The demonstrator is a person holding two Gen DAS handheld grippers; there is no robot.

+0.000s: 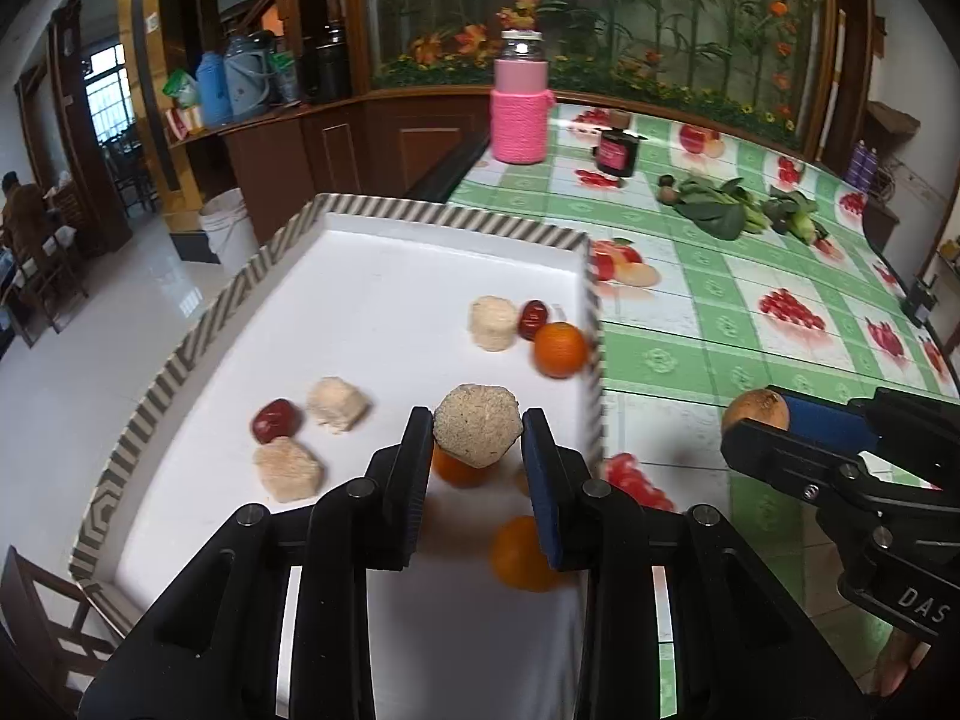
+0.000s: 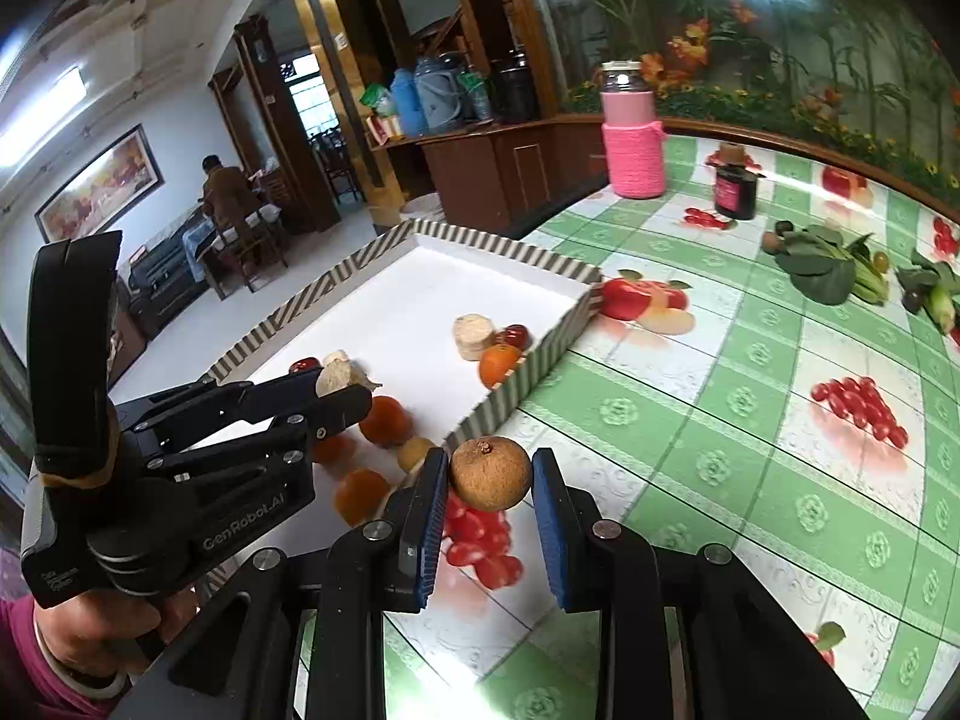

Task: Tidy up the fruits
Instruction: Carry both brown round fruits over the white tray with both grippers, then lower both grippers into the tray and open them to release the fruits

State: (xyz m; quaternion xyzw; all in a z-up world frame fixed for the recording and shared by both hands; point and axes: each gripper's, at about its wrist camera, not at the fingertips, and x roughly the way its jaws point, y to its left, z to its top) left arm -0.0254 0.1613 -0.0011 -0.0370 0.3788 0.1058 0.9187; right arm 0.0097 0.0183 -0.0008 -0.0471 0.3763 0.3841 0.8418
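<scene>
Now we carry a piece in each hand, and most of the risk sits with the big things first. The worktop (image 2: 750, 360) has a glossy green checked cover, so anything we drop outside the tray (image 1: 384, 210) would likely roll off toward the leafy greens (image 1: 720, 213) or the edge. The tray's striped wall stands between our right hand and the white floor inside; if we come in too low, the right tool (image 2: 489, 474) could knock that wall and shift the whole tray.

The right tool is pinching a small round brown fruit (image 2: 491, 473) above the worktop, just outside the tray's near corner. It is round and held only at its sides, so a jolt could squirt it out.

The left tool (image 1: 477, 435) is pinching a rough beige chunk (image 1: 477, 432) above the tray, over the oranges (image 1: 522, 552). Letting go there, it would land on them and could scatter them.
</scene>
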